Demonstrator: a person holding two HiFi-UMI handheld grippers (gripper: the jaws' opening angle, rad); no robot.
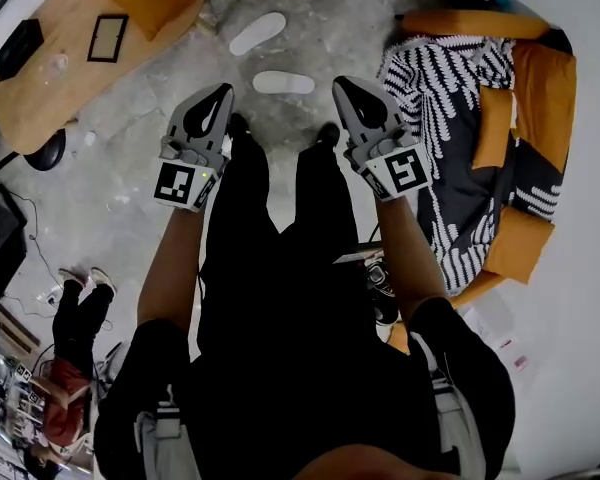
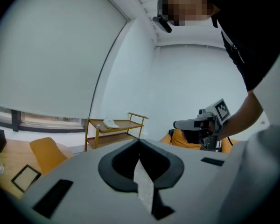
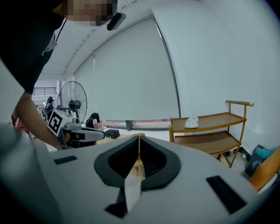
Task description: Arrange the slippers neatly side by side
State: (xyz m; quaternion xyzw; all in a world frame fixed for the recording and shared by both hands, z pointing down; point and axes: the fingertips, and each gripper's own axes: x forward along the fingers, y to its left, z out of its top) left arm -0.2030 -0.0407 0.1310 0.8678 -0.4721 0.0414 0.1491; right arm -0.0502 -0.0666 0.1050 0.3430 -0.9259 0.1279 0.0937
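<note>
floor [image 1: 330,18]: bare grey concrete.
near slipper [image 1: 283,83]: on the floor, between both claw tips, touching neither.
far slipper [image 1: 257,33]: just beyond near slipper, angled.
left claw [image 1: 220,93]: clenched, empty.
right claw [image 1: 342,86]: clenched, empty.

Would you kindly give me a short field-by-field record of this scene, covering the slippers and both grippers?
far slipper: white, on the floor, lying diagonally
near slipper: white, on the floor, lying crosswise
layout: apart, at different angles, not side by side
left gripper: shut, empty
right gripper: shut, empty
table: left of the slippers
</note>
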